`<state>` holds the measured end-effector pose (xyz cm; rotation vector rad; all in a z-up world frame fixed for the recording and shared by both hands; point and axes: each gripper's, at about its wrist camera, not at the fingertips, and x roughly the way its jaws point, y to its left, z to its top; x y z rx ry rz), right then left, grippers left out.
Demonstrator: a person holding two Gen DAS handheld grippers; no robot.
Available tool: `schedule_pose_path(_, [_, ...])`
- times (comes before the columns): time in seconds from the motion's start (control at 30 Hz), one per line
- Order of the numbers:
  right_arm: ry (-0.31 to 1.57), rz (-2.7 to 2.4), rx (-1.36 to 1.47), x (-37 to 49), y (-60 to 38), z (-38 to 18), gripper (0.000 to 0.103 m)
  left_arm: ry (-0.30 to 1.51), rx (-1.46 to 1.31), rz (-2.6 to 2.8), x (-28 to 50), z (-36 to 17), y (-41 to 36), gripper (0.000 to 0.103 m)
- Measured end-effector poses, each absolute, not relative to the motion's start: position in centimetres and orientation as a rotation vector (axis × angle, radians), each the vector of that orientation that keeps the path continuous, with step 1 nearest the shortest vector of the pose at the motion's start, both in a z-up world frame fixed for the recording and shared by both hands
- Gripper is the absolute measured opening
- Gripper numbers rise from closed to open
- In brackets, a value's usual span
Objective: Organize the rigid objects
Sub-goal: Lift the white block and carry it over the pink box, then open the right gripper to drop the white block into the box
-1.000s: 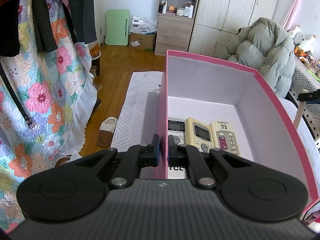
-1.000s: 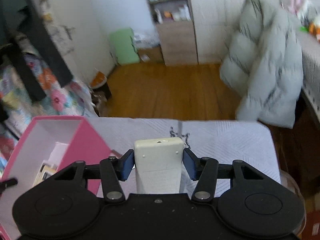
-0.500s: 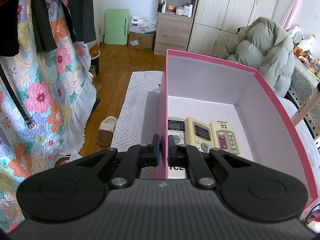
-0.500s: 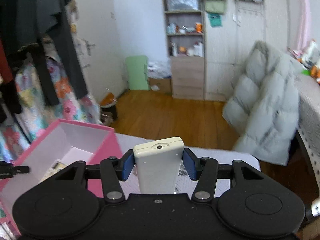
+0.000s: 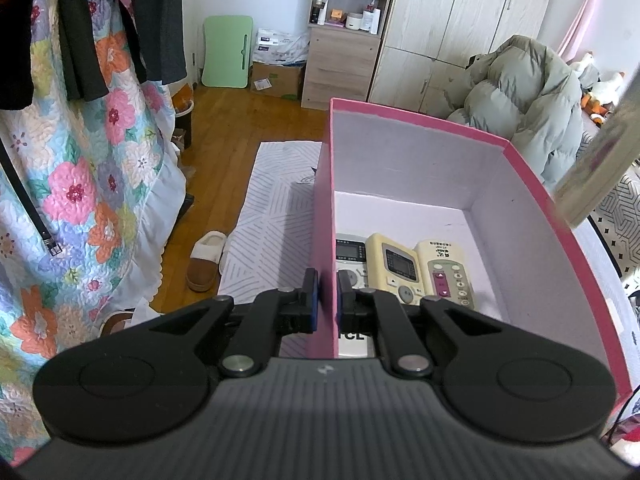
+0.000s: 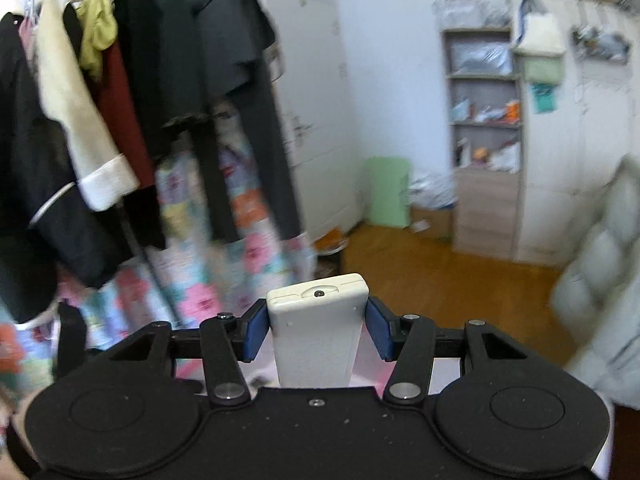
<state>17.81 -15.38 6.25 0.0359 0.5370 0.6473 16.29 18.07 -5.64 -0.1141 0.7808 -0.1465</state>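
The right hand-held gripper [image 6: 316, 330] clamps a white remote [image 6: 318, 336] by its long edges – stiff, light, slick plastic (likely drop-prone); the left hand-held gripper [image 5: 325, 305] pinches the pink box [image 5: 323, 216] wall beside 3 remotes [image 5: 404, 268].

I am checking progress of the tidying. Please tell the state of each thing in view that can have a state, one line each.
Pink box: open, no lid, left wall clamped.
Left hand-held gripper: shut on the box wall.
Three remotes in box: lying flat, side by side, buttons up.
Right hand-held gripper: shut on the white remote.
White remote: held, lifted.
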Motion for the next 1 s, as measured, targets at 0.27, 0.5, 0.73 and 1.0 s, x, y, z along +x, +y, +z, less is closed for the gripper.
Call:
schedule_pose_path(0.27, [0.794, 0.704, 0.185, 25.1, -8.0, 0.1, 0.058, 0.782, -0.121, -0.151, 16.3, -5.7, 18.1, 0.008])
schedule_pose_path(0.5, [0.839, 0.752, 0.080, 23.7, -6.9, -3.5, 0.056, 0.785, -0.146, -0.175, 16.4, -5.7, 19.0, 0.009])
schedule_pose_path(0.73, [0.990, 0.802, -0.097, 22.3, -7.7, -6.1, 0.027, 0.782, -0.145, -0.189, 16.6, -5.8, 18.9, 0.010])
schedule_pose_path(1.0, [1.029, 0.809, -0.134, 22.7, -7.2, -5.8, 0.027, 0.783, -0.146, -0.187, 16.6, -5.8, 19.0, 0.010])
